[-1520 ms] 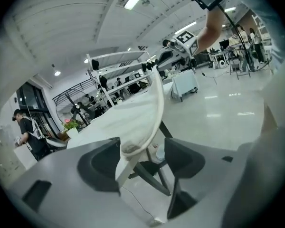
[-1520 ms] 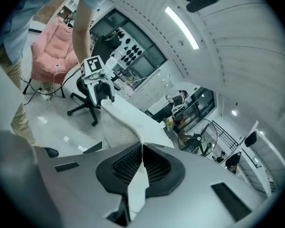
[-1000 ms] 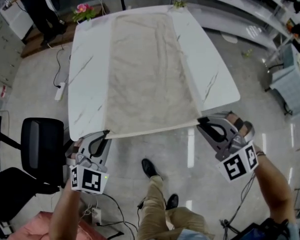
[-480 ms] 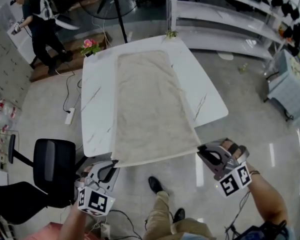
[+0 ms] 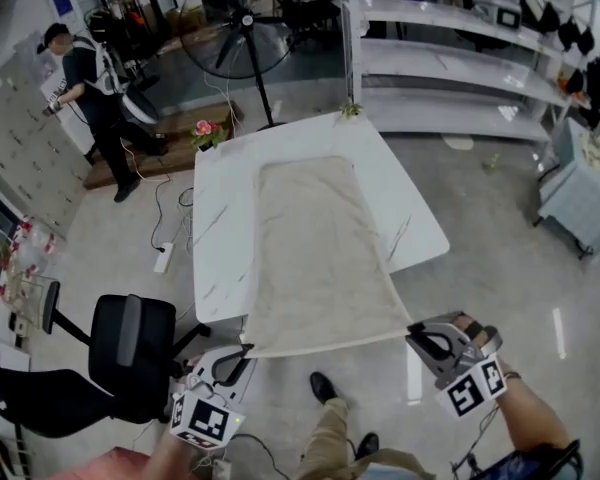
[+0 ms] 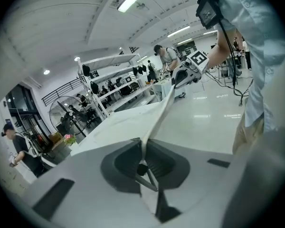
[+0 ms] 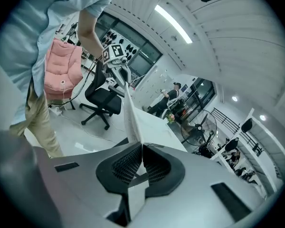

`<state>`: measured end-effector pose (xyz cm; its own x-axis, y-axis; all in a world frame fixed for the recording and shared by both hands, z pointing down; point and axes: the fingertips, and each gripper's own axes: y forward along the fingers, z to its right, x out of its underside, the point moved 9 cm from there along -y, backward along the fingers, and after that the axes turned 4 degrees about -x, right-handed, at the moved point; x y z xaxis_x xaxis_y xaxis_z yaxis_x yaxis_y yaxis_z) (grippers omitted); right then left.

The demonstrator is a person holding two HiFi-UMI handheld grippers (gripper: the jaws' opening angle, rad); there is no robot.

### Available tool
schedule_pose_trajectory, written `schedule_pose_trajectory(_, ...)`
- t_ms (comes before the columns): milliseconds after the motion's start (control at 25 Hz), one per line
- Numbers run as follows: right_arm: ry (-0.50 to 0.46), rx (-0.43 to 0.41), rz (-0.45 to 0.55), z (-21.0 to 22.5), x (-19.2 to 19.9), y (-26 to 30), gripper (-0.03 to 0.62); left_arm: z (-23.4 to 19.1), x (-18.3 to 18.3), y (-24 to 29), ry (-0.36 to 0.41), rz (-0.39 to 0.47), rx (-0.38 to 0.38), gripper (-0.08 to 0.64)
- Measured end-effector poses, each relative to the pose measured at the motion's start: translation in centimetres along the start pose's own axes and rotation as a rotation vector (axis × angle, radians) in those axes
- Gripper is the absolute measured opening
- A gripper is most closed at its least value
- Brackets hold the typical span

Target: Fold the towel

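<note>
A beige towel (image 5: 315, 248) lies lengthwise on the white marble table (image 5: 215, 228), and its near edge hangs stretched in the air off the table's front. My left gripper (image 5: 242, 351) is shut on the towel's near left corner. My right gripper (image 5: 412, 330) is shut on the near right corner. In the left gripper view the towel (image 6: 156, 120) runs taut from the jaws across to the right gripper (image 6: 180, 75). In the right gripper view the towel (image 7: 133, 120) rises as a thin sheet from the shut jaws toward the left gripper (image 7: 118, 63).
A black office chair (image 5: 130, 343) stands left of me, close to the table's near left corner. A floor fan (image 5: 225, 33) and a flower pot (image 5: 208, 130) sit beyond the table. White shelving (image 5: 460, 68) lines the right. A person (image 5: 95, 93) stands at the far left.
Both grippers have lifted and drawn back toward me with the towel's near corners. The near edge now hangs farther off the table. The view has tilted up, showing more of the room.
</note>
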<state>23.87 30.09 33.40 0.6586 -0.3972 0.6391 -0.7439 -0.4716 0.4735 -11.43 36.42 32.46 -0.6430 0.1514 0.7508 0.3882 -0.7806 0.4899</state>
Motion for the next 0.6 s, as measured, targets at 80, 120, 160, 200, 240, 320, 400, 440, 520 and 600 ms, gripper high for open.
schedule_pose_trajectory(80, 0.017, 0.016, 0.014, 0.0, -0.8, -1.0, 0.025, -0.2, -1.0, -1.0, -0.002, 0.003, -0.015, 0.025)
schedule_pose_trajectory(120, 0.025, 0.022, 0.02, 0.1, -1.1, -1.4, 0.025, -0.4, -1.4, -1.4, -0.006, 0.009, -0.021, 0.025)
schedule_pose_trajectory(160, 0.034, 0.026, 0.026, 0.2, -1.4, -1.7, 0.025, -0.6, -1.8, -1.7, -0.01, 0.017, -0.025, 0.025)
schedule_pose_trajectory(200, 0.045, 0.027, 0.032, 0.3, -1.6, -1.9, 0.025, -0.7, -2.1, -2.0, -0.015, 0.024, -0.03, 0.025)
schedule_pose_trajectory(240, 0.056, 0.027, 0.038, 0.6, -1.8, -2.1, 0.025, -0.9, -2.4, -2.1, -0.018, 0.031, -0.034, 0.025)
schedule_pose_trajectory(320, 0.073, 0.034, 0.048, 1.4, -2.3, -2.4, 0.025, -1.5, -3.0, -2.3, -0.023, 0.047, -0.043, 0.025)
schedule_pose_trajectory(400, 0.082, 0.044, 0.057, 2.3, -2.8, -2.5, 0.025, -2.5, -3.7, -2.5, -0.027, 0.066, -0.055, 0.025)
schedule_pose_trajectory(440, 0.084, 0.049, 0.062, 2.8, -3.1, -2.5, 0.025, -3.1, -4.0, -2.5, -0.03, 0.077, -0.061, 0.025)
schedule_pose_trajectory(520, 0.088, 0.063, 0.072, 3.8, -3.5, -2.5, 0.025, -4.2, -4.7, -2.4, -0.04, 0.096, -0.07, 0.025)
schedule_pose_trajectory(600, 0.095, 0.074, 0.082, 5.1, -3.8, -2.4, 0.025, -5.3, -5.4, -2.2, -0.047, 0.108, -0.076, 0.025)
